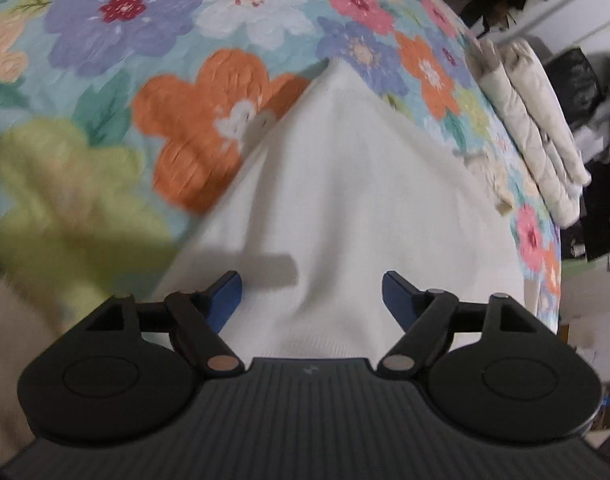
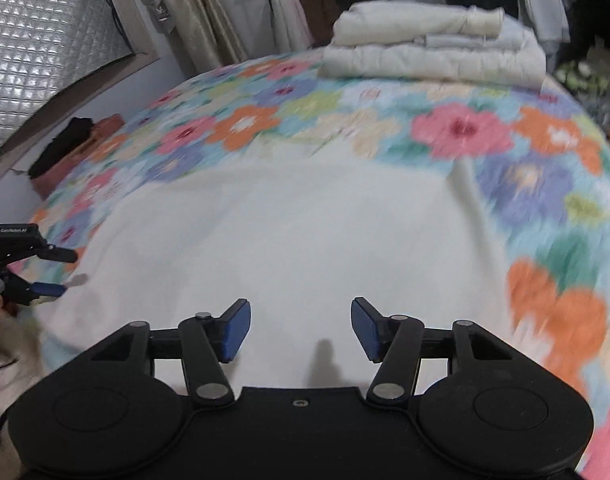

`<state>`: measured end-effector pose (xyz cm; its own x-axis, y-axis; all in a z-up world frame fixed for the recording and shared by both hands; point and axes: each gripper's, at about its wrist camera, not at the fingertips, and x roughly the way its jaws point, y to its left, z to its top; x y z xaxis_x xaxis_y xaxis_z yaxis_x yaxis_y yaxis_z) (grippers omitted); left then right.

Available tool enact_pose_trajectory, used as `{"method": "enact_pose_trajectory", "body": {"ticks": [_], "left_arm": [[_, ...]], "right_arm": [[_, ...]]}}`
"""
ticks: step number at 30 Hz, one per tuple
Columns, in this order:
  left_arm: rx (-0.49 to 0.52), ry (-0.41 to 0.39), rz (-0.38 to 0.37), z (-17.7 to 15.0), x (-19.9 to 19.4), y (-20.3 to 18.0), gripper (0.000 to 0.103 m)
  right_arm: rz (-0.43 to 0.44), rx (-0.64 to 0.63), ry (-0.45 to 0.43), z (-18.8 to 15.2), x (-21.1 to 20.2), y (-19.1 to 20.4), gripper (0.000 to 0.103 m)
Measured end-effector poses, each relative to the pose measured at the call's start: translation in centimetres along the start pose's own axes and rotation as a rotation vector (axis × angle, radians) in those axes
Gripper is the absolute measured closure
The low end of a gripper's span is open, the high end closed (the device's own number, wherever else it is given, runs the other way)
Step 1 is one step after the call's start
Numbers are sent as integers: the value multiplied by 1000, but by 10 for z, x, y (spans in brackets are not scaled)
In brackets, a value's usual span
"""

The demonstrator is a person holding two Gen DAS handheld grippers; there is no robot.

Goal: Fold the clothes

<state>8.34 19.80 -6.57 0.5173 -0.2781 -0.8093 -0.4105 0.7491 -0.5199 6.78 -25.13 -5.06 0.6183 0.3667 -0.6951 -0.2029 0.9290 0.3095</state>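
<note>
A white garment (image 1: 337, 200) lies flat on a bed covered by a floral bedspread (image 1: 125, 40). In the left wrist view its long axis runs away from the camera, narrowing to a corner that points toward the middle of the bed; in the right wrist view it spreads broad, its far edge running crosswise. The left gripper (image 1: 311, 294) hovers over the near part of the cloth with its blue pads wide apart and nothing between them. The right gripper (image 2: 301, 328) likewise stands wide and empty above the cloth. In the right wrist view the left gripper appears at the garment's left edge, with small white lettering on its body, too blurred to read for certain. A stack of folded cream bedding (image 2: 433, 48) sits at the far edge of the bed.
</note>
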Motion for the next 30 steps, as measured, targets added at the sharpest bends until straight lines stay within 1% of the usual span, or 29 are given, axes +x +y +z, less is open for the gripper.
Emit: {"method": "enact_pose_trajectory", "body": {"ticks": [3,4,5,7,8,9,11,12,14,17,20,24,27,28,30], "left_arm": [[-46,29,-54,-16,-11,6,22],[-51,35,-73,-22,-12,6,19],[-53,42,-77,-26,-11,6,17],[-81,48,-56,-33,-4,8,17],[-106,51,-41,-34,2,10,17],[-127,54,-26,-36,7,11,17],[-108,50,8,-38,17,7,16],[-63,35,43,-37,23,3,16],[-9,21,132,-39,36,-1,16],[-21,-9,139,-44,43,2,13],[-16,-32,143,-43,42,-2,14],[24,-51,164,-45,42,-5,13],[31,-60,176,-45,43,-6,13],[35,-68,175,-46,41,-6,14],[62,-100,175,-45,37,-10,36]], "right_arm": [[39,103,30,-24,2,-6,42],[46,141,38,-31,2,-9,42],[53,181,44,-39,2,-12,42],[61,233,49,-51,2,-19,42],[62,240,49,-55,1,-20,42],[62,235,49,-58,0,-20,42],[62,223,46,-63,-3,-20,42],[64,217,43,-63,-4,-21,42],[68,214,33,-60,-4,-25,42],[59,194,21,-54,4,-24,42],[35,157,30,-46,16,-16,42],[60,155,30,-38,26,-9,42],[67,113,38,-33,33,2,42],[58,93,41,-32,36,6,42],[39,55,48,-30,40,17,42]]}}
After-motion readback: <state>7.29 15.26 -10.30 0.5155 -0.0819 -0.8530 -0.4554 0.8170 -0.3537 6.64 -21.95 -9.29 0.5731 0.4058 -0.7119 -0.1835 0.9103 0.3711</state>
